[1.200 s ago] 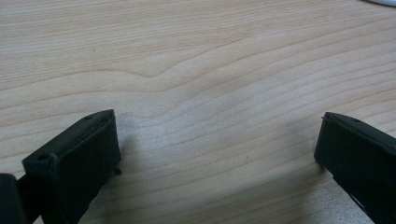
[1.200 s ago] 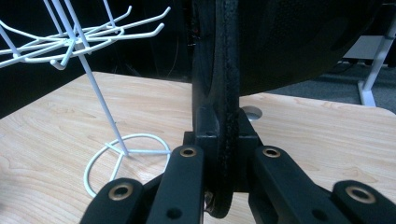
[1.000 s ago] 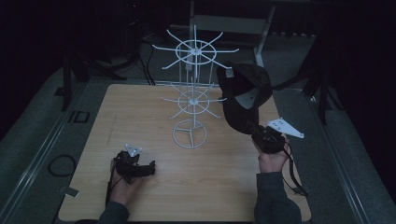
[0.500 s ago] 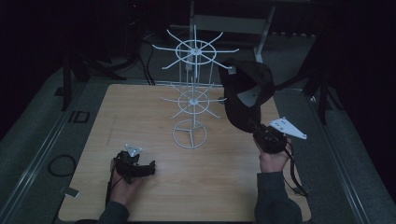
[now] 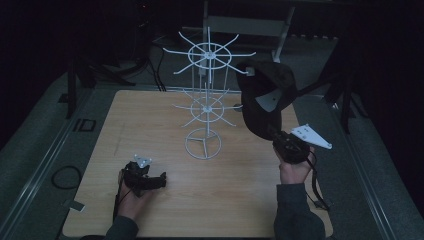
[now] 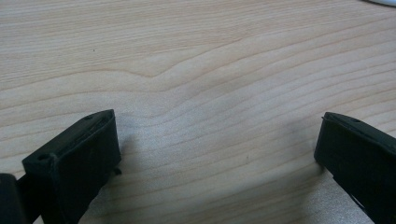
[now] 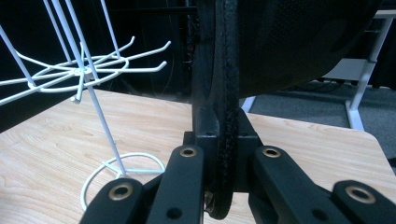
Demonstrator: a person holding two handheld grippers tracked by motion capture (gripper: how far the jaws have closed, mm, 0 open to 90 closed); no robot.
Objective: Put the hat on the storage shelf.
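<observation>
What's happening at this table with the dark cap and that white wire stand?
A person works at a wooden table with a hand-held gripper in each hand. The right gripper is clamped on the brim of a dark cap, holding it up beside the upper hooks of a white wire display rack; the cap is not hung on a hook yet. The left gripper rests open and empty near the table's front edge.

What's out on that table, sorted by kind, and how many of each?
White wire hook rack: 1
Dark cap, held up by its brim in the right gripper: 1
Handheld grippers, including the left gripper resting on the table: 2
Total: 4
</observation>
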